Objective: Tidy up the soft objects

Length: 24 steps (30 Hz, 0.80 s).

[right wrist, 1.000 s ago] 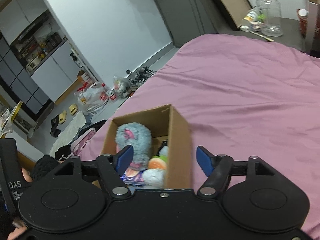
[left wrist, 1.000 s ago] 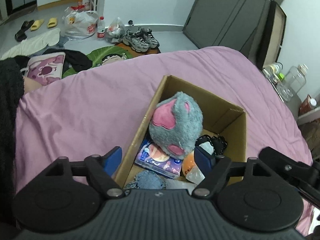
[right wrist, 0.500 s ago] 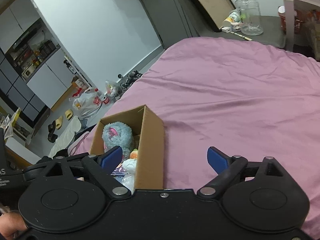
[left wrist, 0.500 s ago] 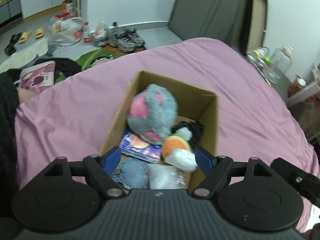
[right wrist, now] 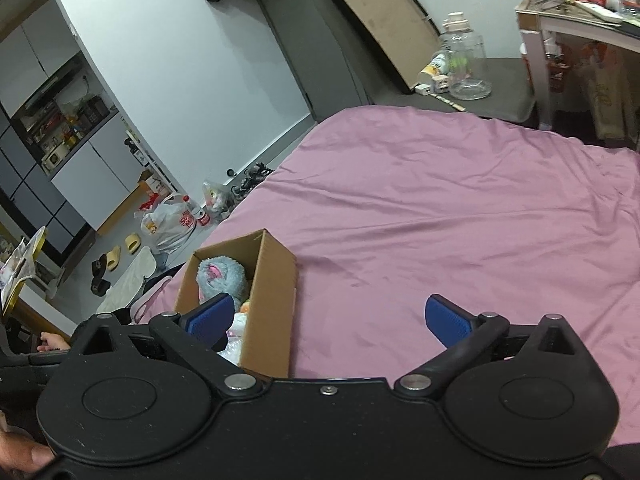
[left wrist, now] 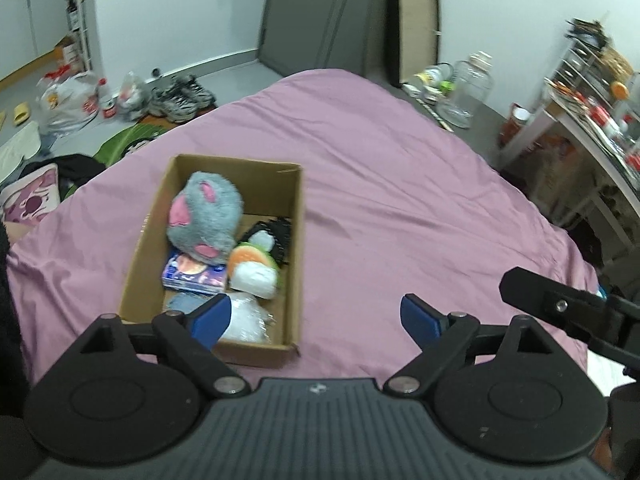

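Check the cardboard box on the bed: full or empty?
Mostly full. The cardboard box holds a grey plush, an orange-and-white plush, a blue packet and a clear bag; a little bare floor shows.

The cardboard box sits on the bed, plush toy inside.

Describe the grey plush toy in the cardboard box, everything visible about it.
The grey plush toy is a rounded, fuzzy, fur-like lump with pink patches, the largest on its upper left side. It sits in the far half of the open cardboard box on the pink bedspread, against the box's left wall. It rests partly on a blue printed packet, and an orange-and-white plush touches its lower right. No gripper touches it. What animal it is cannot be told.
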Available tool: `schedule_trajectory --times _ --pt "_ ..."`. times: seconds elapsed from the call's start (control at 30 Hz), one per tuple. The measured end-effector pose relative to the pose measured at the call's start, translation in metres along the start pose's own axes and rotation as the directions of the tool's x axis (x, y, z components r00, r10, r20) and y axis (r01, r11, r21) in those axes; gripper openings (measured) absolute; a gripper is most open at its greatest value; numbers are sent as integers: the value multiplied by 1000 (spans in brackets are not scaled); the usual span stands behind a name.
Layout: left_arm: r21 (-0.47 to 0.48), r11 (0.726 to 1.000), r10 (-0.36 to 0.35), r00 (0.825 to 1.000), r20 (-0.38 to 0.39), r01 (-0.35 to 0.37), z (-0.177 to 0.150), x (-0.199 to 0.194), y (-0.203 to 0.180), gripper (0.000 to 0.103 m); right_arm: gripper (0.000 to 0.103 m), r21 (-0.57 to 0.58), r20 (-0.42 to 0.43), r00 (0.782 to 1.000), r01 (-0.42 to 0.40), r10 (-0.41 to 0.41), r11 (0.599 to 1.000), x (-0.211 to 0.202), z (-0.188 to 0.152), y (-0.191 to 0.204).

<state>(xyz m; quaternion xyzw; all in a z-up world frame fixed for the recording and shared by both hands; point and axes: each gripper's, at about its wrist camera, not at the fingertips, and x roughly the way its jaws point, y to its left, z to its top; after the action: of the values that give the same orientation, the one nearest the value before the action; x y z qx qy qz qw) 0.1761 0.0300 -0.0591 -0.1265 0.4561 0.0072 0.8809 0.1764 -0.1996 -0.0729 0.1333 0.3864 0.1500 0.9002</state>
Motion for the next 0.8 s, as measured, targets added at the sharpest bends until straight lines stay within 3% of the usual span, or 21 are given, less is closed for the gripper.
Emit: schedule_trajectory --times 0.27,0.8 --pt "52 998 -22 1000 0 22 -20 -16 -26 93 103 4 -9 1000 11 -11 1000 -22 -10 -12" --pt "108 994 -6 1000 24 3 -46 -59 -37 96 103 -58 -5 1000 9 -9 998 -62 -29 1"
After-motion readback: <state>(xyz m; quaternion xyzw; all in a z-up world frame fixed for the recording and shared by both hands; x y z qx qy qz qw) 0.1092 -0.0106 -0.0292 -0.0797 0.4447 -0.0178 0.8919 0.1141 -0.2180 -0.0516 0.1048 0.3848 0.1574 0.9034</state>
